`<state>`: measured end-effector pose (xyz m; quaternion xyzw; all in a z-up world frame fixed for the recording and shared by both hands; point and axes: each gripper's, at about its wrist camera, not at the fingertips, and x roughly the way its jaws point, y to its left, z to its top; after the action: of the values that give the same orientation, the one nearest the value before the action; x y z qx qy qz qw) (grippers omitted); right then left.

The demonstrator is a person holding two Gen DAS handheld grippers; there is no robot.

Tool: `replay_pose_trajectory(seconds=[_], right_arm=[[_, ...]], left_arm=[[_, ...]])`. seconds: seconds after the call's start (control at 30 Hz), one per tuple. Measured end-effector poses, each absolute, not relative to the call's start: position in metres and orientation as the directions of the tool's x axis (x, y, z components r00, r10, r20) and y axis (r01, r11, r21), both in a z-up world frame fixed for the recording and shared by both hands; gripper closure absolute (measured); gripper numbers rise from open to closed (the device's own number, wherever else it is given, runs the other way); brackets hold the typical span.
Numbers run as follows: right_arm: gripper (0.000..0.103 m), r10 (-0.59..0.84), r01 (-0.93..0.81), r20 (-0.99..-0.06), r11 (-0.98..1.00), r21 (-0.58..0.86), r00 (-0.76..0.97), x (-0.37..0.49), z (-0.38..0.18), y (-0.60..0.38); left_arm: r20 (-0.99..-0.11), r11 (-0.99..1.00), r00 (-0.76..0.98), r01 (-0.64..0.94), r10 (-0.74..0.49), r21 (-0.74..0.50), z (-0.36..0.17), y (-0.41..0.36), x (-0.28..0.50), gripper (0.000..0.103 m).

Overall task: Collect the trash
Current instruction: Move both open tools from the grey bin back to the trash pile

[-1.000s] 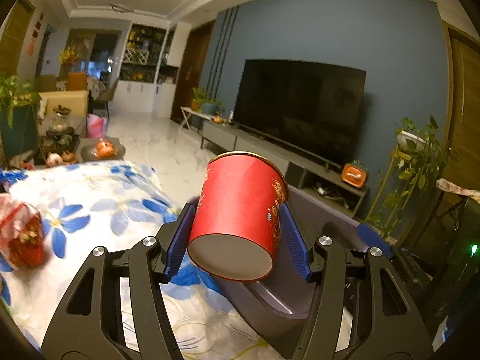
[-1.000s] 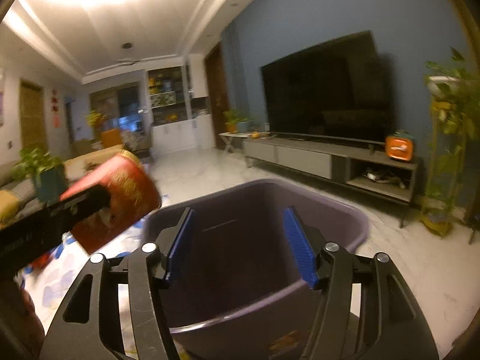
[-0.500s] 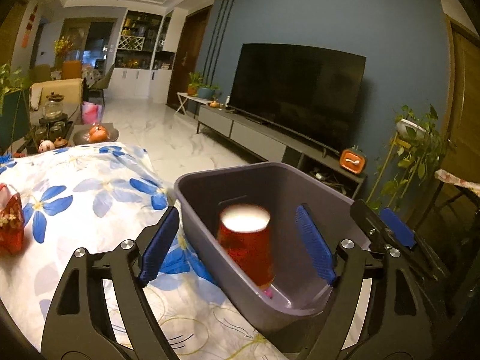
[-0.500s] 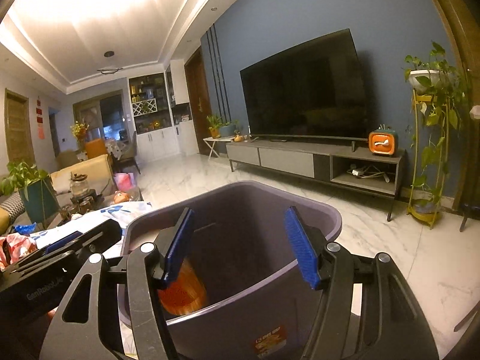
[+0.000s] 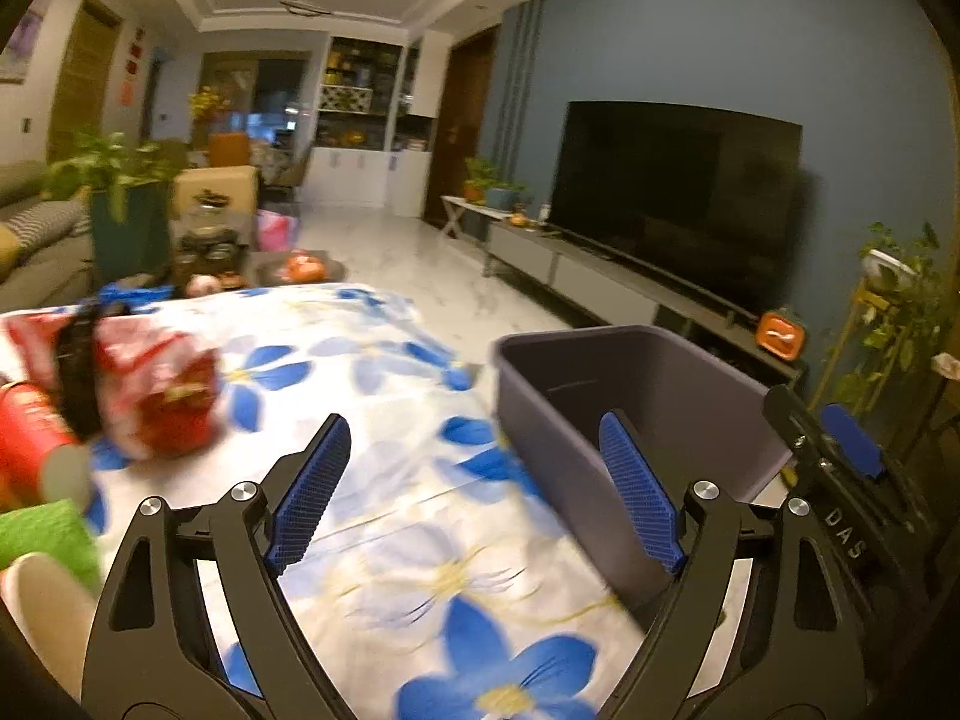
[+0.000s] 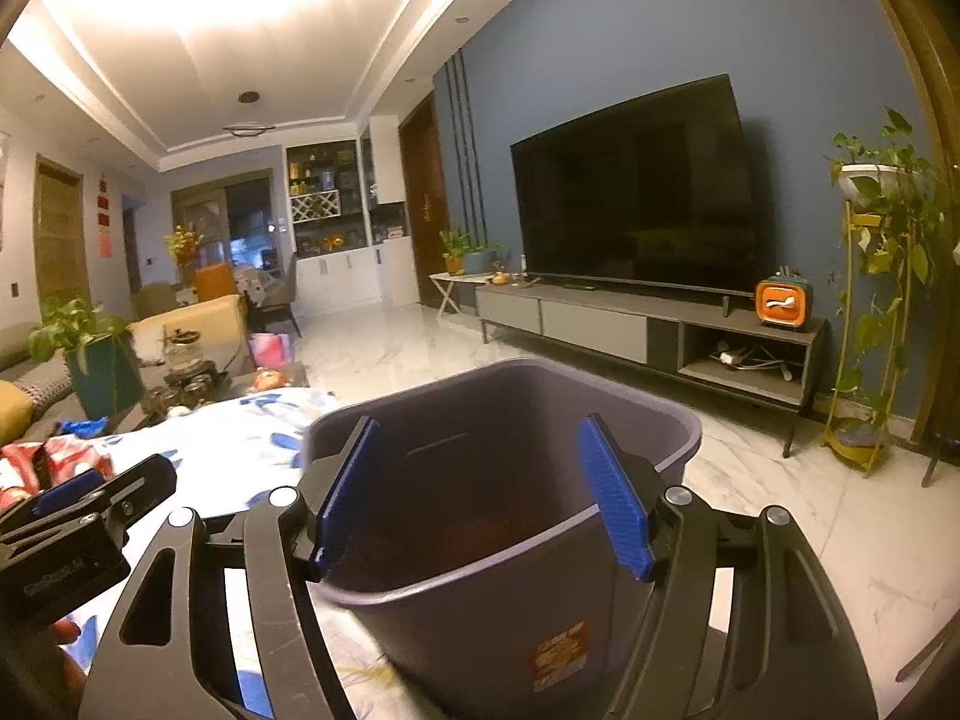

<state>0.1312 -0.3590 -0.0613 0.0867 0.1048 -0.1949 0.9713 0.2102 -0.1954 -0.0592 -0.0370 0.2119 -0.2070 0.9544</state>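
The left tongs (image 5: pixel 474 492) stand apart with nothing between the blue pads, hovering over the flower-patterned bench (image 5: pixel 384 516). The right tongs (image 6: pixel 480 498) are apart too, and the near wall of the grey bin (image 6: pixel 510 594) lies between their pads, but I cannot tell whether the pads actually touch it. The bin sits at the right edge of the bench, and something reddish-orange (image 6: pixel 486 534) shows low inside it (dim, so its shape is hard to make out), which suggests at least one piece of trash is already collected.

More is left. At the far left of the bench lies a crumpled red snack bag (image 5: pixel 156 390), with a red can-like object (image 5: pixel 27 432) and something green (image 5: pixel 48 534) nearer the left edge, all blurred. My guess is the snack bag is the likeliest next pick for the left tongs.
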Motion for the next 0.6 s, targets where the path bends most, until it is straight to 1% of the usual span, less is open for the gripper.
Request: replay_pose_trajectory(seconds=[0.2,0.6], right_arm=[[0.033,-0.312,0.346,-0.236,0.930,0.121,0.920,0.119,-0.056,-0.336],[0.033,-0.163,0.191,-0.233,0.976,0.105,0.959,0.105,-0.051,-0.274]], left_arm=[[-0.388,0.948,0.865,0.293,-0.318,-0.125,-0.053,-0.158,0.179,0.018],[-0.375,0.988,0.917,0.096,-0.134,-0.118,-0.052,-0.064,0.124,0.018]])
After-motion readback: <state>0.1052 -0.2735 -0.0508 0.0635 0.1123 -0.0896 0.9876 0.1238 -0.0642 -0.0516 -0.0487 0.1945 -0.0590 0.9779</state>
